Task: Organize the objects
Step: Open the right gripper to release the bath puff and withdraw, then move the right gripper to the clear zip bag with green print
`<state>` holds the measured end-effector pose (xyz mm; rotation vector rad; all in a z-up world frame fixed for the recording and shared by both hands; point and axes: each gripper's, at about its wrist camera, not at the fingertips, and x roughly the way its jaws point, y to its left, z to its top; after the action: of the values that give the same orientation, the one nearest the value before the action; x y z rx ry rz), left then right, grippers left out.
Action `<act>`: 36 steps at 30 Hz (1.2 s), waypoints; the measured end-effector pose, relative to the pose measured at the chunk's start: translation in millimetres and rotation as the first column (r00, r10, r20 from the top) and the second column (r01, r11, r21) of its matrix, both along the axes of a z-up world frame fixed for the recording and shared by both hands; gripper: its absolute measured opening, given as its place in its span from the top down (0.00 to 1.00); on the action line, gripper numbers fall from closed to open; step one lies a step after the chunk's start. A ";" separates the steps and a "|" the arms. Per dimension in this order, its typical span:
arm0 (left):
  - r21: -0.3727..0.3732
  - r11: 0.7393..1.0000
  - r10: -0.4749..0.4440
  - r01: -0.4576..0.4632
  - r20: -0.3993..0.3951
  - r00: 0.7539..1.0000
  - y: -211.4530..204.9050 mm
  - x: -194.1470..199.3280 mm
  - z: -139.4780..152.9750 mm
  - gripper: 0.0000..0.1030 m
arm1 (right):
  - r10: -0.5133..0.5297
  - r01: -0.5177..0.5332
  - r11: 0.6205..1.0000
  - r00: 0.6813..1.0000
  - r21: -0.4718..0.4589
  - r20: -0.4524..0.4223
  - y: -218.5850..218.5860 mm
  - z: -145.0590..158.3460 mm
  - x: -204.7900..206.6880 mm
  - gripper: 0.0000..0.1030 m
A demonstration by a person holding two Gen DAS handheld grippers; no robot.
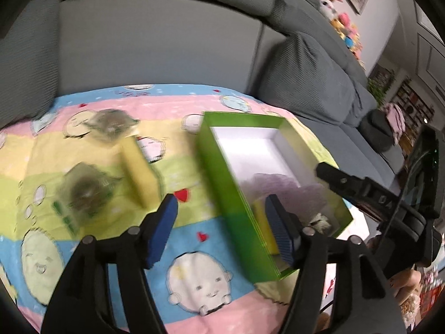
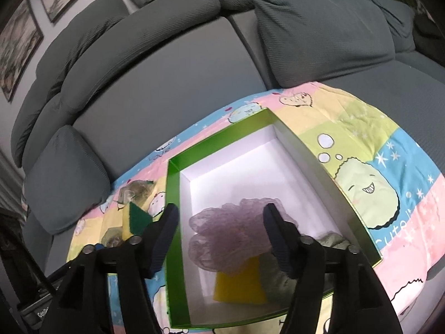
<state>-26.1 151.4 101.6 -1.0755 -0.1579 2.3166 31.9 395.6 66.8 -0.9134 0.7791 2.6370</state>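
A green box with a white inside (image 1: 222,178) (image 2: 173,208) lies on a cartoon-print cloth (image 1: 194,284) on a grey sofa. In it lie a purple mesh puff (image 2: 222,236) (image 1: 281,186), a yellow sponge (image 2: 239,284) (image 1: 264,222) and a grey-green cloth (image 2: 278,278). Left of the box lie a yellow-and-green sponge (image 1: 139,172) (image 2: 135,220) and two clear packets of steel wool (image 1: 86,192) (image 1: 111,125). My left gripper (image 1: 222,228) is open and empty over the box's left wall. My right gripper (image 2: 219,239) is open and empty above the puff.
Grey sofa cushions (image 2: 319,36) rise behind the cloth. Soft toys (image 1: 345,27) sit on the sofa back at the right. The right gripper's finger (image 1: 347,183) reaches over the box in the left wrist view. Framed pictures (image 2: 19,39) hang on the wall.
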 end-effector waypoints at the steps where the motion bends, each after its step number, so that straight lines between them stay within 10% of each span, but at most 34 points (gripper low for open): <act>1: 0.008 1.000 0.019 -0.019 0.006 1.000 -8.6 1.3 -0.4 0.33 | 0.006 -0.006 1.000 1.000 0.010 -0.006 -3.6 1.6 -0.1 0.29; 24: 0.089 0.912 0.393 -0.401 0.091 0.915 -148.2 12.7 -57.1 0.16 | 0.232 -0.232 0.973 0.973 0.016 0.018 -93.6 16.9 -18.3 0.13; 36: 0.229 0.880 0.358 -0.417 0.259 0.897 -161.3 -53.8 -68.9 0.14 | 0.523 -0.514 0.848 0.851 -0.128 0.049 -172.8 26.9 -118.6 0.13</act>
<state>-79.9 -9.9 32.7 -1.2242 -0.8317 2.4181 -86.7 222.7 93.7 -1.4322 0.7458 3.0024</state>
